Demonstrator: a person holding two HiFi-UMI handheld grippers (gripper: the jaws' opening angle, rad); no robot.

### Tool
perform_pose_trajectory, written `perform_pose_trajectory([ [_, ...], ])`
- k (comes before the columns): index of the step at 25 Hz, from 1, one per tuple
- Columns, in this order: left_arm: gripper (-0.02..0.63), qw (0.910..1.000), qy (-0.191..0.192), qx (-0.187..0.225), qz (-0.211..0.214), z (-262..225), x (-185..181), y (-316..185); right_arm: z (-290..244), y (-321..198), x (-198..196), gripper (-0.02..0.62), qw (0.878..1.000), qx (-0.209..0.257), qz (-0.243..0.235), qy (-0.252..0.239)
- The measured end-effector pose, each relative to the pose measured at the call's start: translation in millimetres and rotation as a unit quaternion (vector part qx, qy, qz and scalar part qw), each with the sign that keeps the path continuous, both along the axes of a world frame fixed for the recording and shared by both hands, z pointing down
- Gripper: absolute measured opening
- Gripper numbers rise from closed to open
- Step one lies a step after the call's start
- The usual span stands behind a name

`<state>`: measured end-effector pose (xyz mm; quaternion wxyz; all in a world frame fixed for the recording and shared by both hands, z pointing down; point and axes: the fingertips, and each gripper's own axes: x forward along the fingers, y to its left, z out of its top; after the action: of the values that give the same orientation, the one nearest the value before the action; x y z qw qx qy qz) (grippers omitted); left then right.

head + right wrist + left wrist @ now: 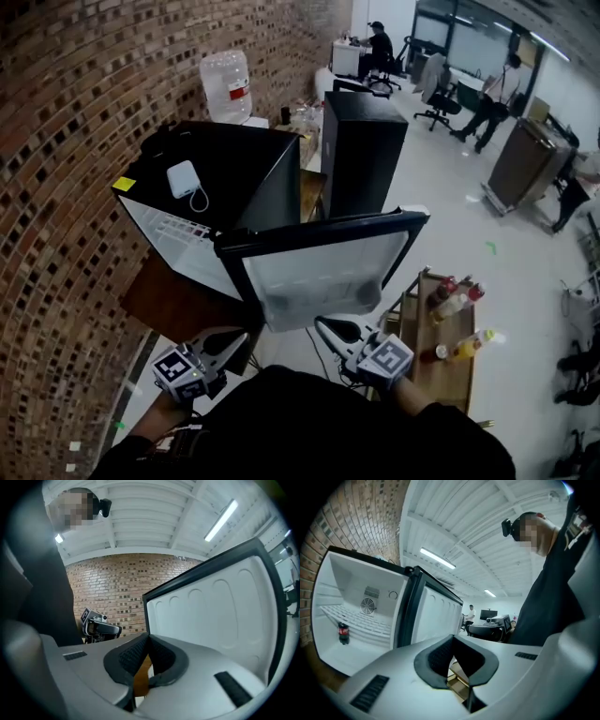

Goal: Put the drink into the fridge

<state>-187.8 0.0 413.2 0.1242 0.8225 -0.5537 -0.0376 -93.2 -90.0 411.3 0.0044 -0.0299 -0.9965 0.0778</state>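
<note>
- Standing open by the red-brown brick wall (66, 187) on the left, the black mini fridge with a white lining (234, 169) has its white-lined door (328, 272) swung out toward the near right.
- The drink, a small dark bottle with a red label (343, 633), stands upright low inside the fridge, close to its left wall and just in front of the white wire shelf (361, 620). Whether it rests on the shelf or on the floor below cannot be told.
- The left gripper (453, 641) is held near the fridge's open front, on the near left. Its jaws are pressed together with nothing between them.
- The right gripper (149, 641) is held on the near right, just below the open door. Its jaws are also together and empty.
- A white rectangular charger with a cable (185, 180) and a yellow sticky note (124, 184) lie on the fridge's black top.
- A clear water jug with a red label (227, 86) stands beyond the fridge.
- A low wooden table (450, 370) on the right carries several bottles with red and yellow caps (455, 300).
</note>
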Motion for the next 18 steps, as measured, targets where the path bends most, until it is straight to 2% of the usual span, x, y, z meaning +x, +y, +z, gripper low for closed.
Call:
perform_pose_trajectory([
  [9,0.0,0.9945,-0.035,-0.042,0.089,31,75,-60,40,-49,82,0.003,0.996,-0.021,0.087,-0.002],
  [14,0.0,0.9854,-0.043,-0.056,0.155,51,136,-95,71,-78,140,0.003,0.989,-0.034,0.144,0.006],
  [18,0.0,0.9735,-0.045,-0.077,0.21,67,185,-121,96,-101,190,0.003,0.977,-0.036,0.21,0.012],
])
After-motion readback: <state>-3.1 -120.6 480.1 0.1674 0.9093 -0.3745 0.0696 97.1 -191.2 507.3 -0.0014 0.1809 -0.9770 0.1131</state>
